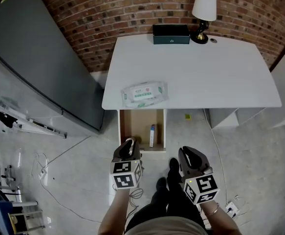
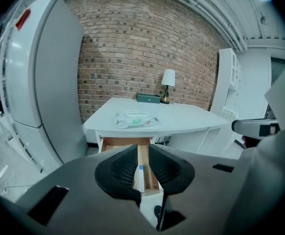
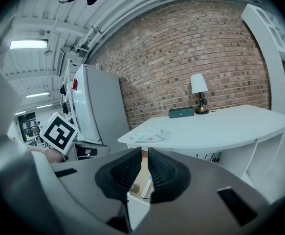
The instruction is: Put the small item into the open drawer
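The small item (image 1: 152, 135), a slim white and blue tube, lies inside the open wooden drawer (image 1: 124, 131) under the white desk (image 1: 206, 72). My left gripper (image 1: 128, 143) hovers over the drawer's front edge. In the left gripper view the left gripper (image 2: 140, 153) has a clear gap between its pads and holds nothing; the item (image 2: 141, 176) shows through that gap, down in the drawer (image 2: 118, 142). My right gripper (image 1: 190, 153) is to the right of the drawer, above the floor. In the right gripper view the right gripper (image 3: 144, 155) has its tips nearly together and is empty.
A pack of wet wipes (image 1: 143, 93) lies near the desk's front left corner. A dark green box (image 1: 170, 34) and a lamp (image 1: 203, 13) stand at the back. A grey fridge (image 1: 30, 58) is to the left. Cables (image 1: 44, 165) trail on the floor. The person's legs (image 1: 169, 190) are below.
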Demonstrator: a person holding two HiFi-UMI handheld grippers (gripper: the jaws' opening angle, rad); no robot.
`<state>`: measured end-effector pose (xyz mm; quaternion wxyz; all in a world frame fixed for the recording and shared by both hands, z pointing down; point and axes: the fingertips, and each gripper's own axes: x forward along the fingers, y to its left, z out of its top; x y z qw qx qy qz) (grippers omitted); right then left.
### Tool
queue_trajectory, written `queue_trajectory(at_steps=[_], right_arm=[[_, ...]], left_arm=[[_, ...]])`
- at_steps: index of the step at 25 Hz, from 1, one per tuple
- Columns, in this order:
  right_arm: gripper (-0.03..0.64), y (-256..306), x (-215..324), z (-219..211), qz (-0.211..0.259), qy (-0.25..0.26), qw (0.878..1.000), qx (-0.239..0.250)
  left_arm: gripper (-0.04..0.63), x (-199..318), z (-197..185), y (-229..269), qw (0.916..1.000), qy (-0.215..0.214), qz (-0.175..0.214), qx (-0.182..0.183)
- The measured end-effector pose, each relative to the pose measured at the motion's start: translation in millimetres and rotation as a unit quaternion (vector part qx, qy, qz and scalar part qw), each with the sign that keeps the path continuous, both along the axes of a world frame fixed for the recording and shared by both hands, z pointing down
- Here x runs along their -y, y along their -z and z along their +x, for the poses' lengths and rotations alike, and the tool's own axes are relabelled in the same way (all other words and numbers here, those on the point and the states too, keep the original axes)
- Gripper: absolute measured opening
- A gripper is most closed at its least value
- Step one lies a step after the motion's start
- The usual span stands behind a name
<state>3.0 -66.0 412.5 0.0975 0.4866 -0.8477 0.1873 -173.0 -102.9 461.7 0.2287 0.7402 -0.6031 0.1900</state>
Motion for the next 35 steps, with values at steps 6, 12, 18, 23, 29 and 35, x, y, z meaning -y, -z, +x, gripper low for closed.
queue_trajectory(at_steps=[6, 12, 18, 23, 29, 35], right_arm=[[0.03, 17.9, -19.8, 1.6, 0.017, -0.014, 1.0, 0.002], [0.023, 32.2, -39.6, -4.6, 0.03, -0.019, 0.999, 0.007], [0.008, 44.2, -53.0, -10.7, 0.041, -0.021, 0.999, 0.006], [-0.005, 49.4, -61.4, -11.8, 0.05, -0.018, 0.999, 0.003], [-0.005, 55.4, -66.3, -9.5, 0.053, -0.018, 0.998, 0.004], [-0.005, 53.9, -68.0, -8.0, 0.049, -0.018, 0.999, 0.0]], left_arm=[[0.071, -28.2, -7.7, 41.3, 0.999, -0.007, 0.044, -0.01], [0.051, -53.0, -16.1, 69.4, 0.9969, -0.014, 0.077, -0.009], [0.032, -74.0, -22.6, 92.0, 0.9939, -0.018, 0.106, -0.024], [0.03, -86.7, -25.7, 104.8, 0.9914, -0.02, 0.126, -0.029], [0.029, -93.2, -30.2, 112.8, 0.9898, -0.022, 0.14, -0.019], [0.031, -95.8, -31.8, 109.4, 0.9905, -0.02, 0.135, -0.015]])
